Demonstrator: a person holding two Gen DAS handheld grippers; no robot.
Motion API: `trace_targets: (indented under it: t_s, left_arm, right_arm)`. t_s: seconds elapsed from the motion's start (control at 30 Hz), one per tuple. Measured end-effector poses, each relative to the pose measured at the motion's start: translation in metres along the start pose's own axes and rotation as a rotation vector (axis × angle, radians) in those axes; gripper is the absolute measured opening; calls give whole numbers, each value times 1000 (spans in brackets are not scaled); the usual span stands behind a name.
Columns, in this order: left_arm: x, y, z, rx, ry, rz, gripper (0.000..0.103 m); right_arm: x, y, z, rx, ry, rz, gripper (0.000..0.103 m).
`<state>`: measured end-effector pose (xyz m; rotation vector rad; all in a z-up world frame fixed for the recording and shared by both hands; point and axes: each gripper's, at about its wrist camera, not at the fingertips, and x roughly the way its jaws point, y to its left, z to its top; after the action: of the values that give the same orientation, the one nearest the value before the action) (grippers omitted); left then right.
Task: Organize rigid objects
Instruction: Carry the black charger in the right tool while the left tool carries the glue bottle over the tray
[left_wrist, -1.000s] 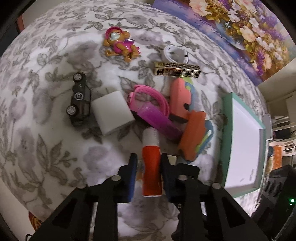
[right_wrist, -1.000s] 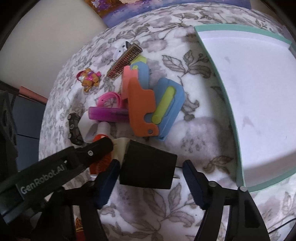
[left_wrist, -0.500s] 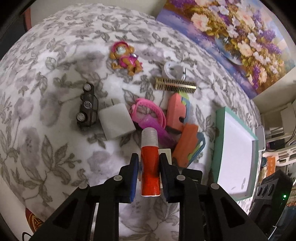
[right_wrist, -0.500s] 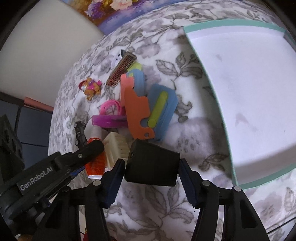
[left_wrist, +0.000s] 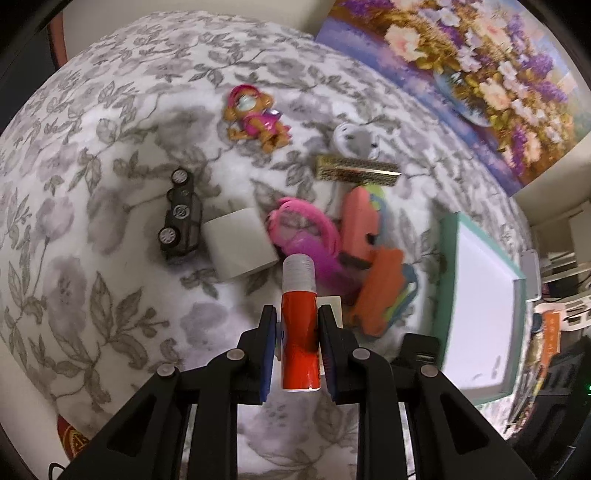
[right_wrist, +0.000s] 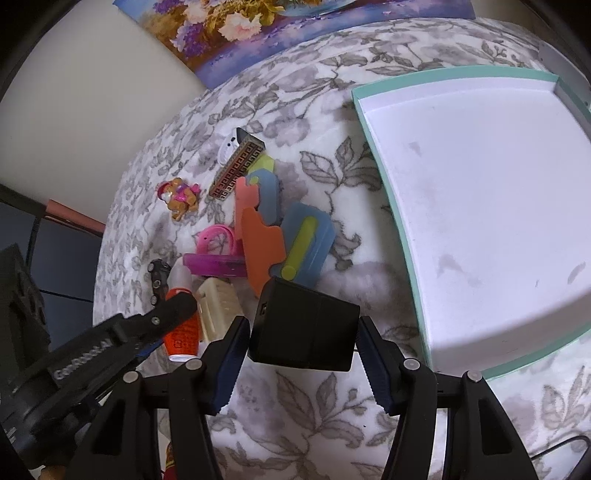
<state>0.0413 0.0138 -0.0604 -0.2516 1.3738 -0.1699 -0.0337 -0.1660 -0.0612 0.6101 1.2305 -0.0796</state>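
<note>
Landmark: teal-rimmed white tray (right_wrist: 384, 155), at the right of the leaf-patterned cloth (left_wrist: 92, 155). Going left to right in the left wrist view, all items lie left of the tray. Farthest from it, a dark toy car (left_wrist: 181, 218) on its side, with a white cube-shaped charger (left_wrist: 238, 247) touching its tray-facing side. Beyond these, an orange-and-pink cartoon figure (left_wrist: 255, 120) lies on its back, apart from the rest. Left gripper (left_wrist: 297, 332): jaws narrow, blue pads pressed on both sides of a red glue stick (left_wrist: 298, 321), white cap pointing away from the camera; the stick is clear of the cloth in the right wrist view. Next toward the tray, a pink band (left_wrist: 306, 225) and a magenta translucent bar (right_wrist: 216, 264) overlap, then a stack of orange, blue and yellow-green flat plastic pieces (right_wrist: 273, 236) nearest the tray but not touching it. Beyond the stack, a gold-patterned bar (left_wrist: 356, 171) and a small white round item (left_wrist: 354, 142); type unclear. A cream ribbed block (right_wrist: 218, 306) lies beside the glue stick on its tray side. Right gripper (right_wrist: 303, 354): jaws at medium width, clamped on a black boxy adapter (right_wrist: 303, 328), held above the cloth just left of the tray's near corner. A flower painting (left_wrist: 480, 62) leans at the far edge.
</note>
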Motion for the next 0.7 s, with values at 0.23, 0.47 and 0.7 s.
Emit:
trace_targets:
  t_s: [0.23,0.47,0.7]
  left_arm:
    - [6,7,-3,-4,22,63,24]
    - [-4,10,-7,11,10,101,24]
    - [-16,12,-13,26,3,66,22]
  right_arm:
    - [3,-5,-1,6,15,-26,62]
    - [5,-5,-1,1,21,-42,62]
    - [8,-6,-1,1,32,-51,62]
